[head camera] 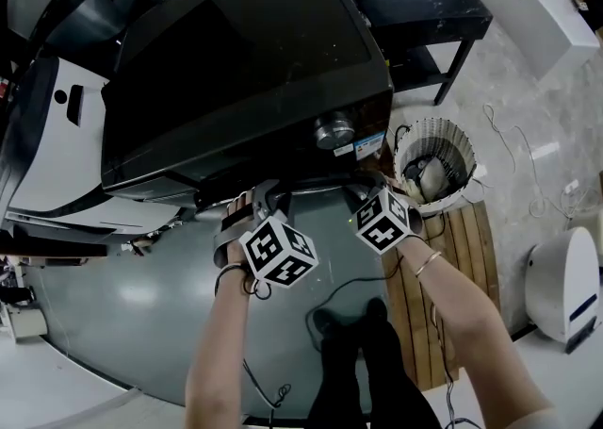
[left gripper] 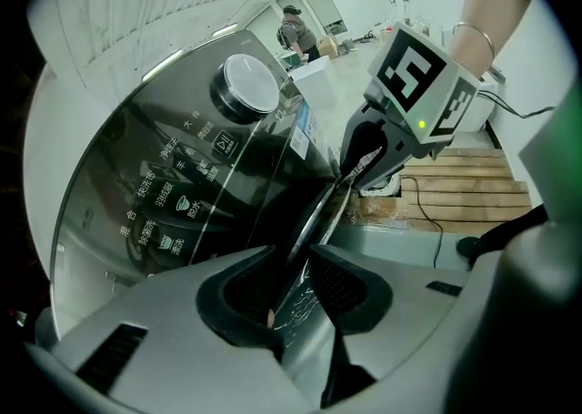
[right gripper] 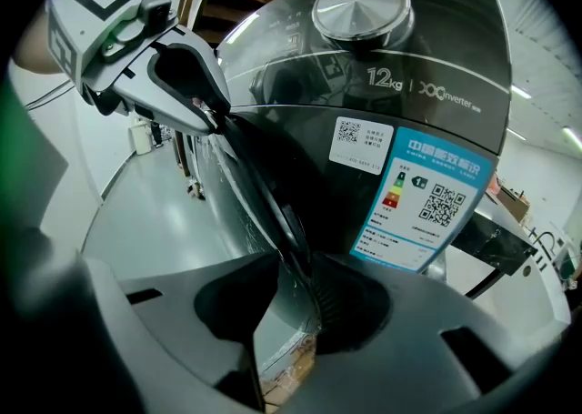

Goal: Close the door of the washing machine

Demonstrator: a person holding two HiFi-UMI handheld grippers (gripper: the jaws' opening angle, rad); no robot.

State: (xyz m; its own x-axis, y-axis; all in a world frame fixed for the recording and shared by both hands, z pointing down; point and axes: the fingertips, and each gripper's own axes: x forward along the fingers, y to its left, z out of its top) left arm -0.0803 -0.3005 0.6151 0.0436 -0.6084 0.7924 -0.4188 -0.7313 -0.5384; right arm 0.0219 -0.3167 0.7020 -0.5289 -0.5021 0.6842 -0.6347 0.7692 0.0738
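Observation:
The black front-loading washing machine (head camera: 245, 59) fills the upper head view, with its silver knob (head camera: 334, 128) near the front edge. The door's curved rim (head camera: 316, 182) stands edge-on just off the machine's front. My left gripper (head camera: 259, 193) is shut on that rim; in the left gripper view the rim (left gripper: 314, 221) runs between its jaws (left gripper: 296, 289). My right gripper (head camera: 369, 187) grips the same rim further right. In the right gripper view the dark rim (right gripper: 264, 194) passes between its jaws (right gripper: 296, 303), beside the energy label (right gripper: 423, 207).
A white laundry basket (head camera: 433, 165) stands right of the machine, with a wooden pallet (head camera: 457, 267) below it and a white device (head camera: 565, 281) at the far right. A black table (head camera: 424, 3) stands behind. A cable (head camera: 330, 300) trails over the grey floor by the person's feet.

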